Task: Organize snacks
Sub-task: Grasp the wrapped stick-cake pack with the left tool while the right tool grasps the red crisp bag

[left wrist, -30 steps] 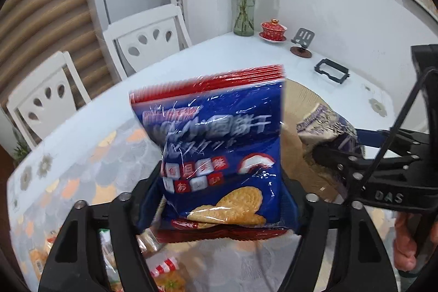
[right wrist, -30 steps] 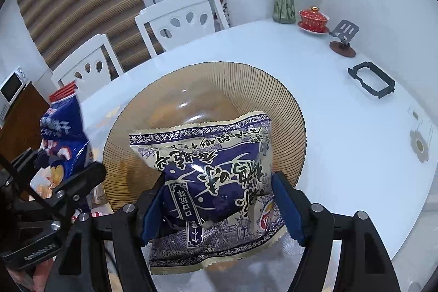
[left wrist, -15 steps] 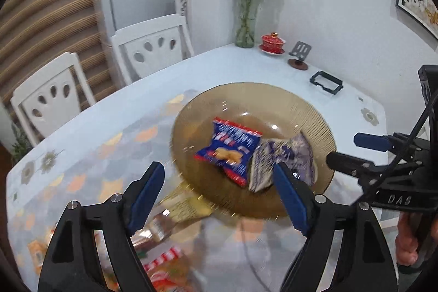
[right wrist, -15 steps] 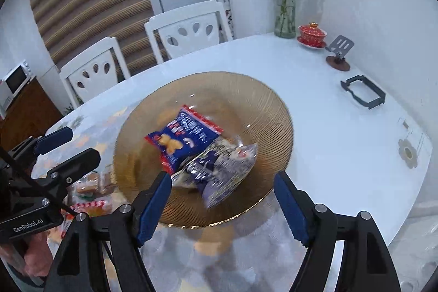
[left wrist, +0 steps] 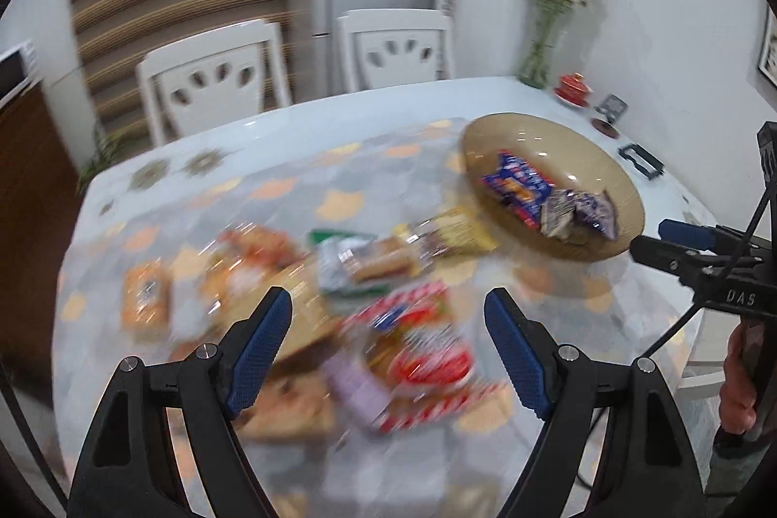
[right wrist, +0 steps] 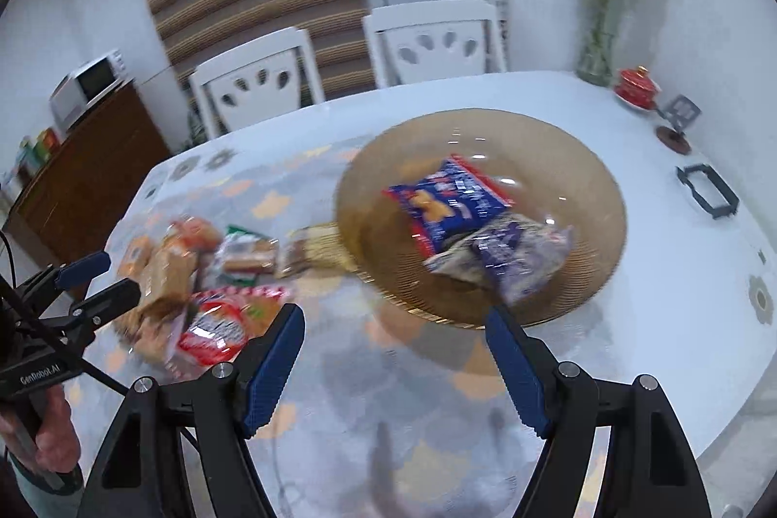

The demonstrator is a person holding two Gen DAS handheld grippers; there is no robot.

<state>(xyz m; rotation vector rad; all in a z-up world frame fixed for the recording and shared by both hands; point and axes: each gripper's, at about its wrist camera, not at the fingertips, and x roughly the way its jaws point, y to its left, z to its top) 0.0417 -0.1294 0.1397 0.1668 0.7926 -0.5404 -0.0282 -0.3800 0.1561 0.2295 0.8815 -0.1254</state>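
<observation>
A brown ribbed glass plate [right wrist: 573,158] [left wrist: 558,134] holds a blue cracker bag [right wrist: 449,200] [left wrist: 517,183] and a purple snack bag [right wrist: 515,253] [left wrist: 578,214]. A blurred pile of loose snack packs [left wrist: 369,275] [right wrist: 209,270] lies on the table left of the plate. My left gripper [left wrist: 388,333] is open and empty above the pile, over a red-and-white pack [left wrist: 422,348]. My right gripper [right wrist: 393,353] is open and empty, near the plate's front rim.
The table [right wrist: 680,275] is white with a patterned mat. At its far right stand a flower vase [right wrist: 597,52], a red lidded cup [right wrist: 633,86], a small stand [right wrist: 677,125] and a black frame [right wrist: 709,190]. Two white chairs [right wrist: 427,42] stand behind it.
Both grippers let go of their bags, which now lie in the plate. Both then pulled back and swung left; the left gripper now hangs over the snack pile.
</observation>
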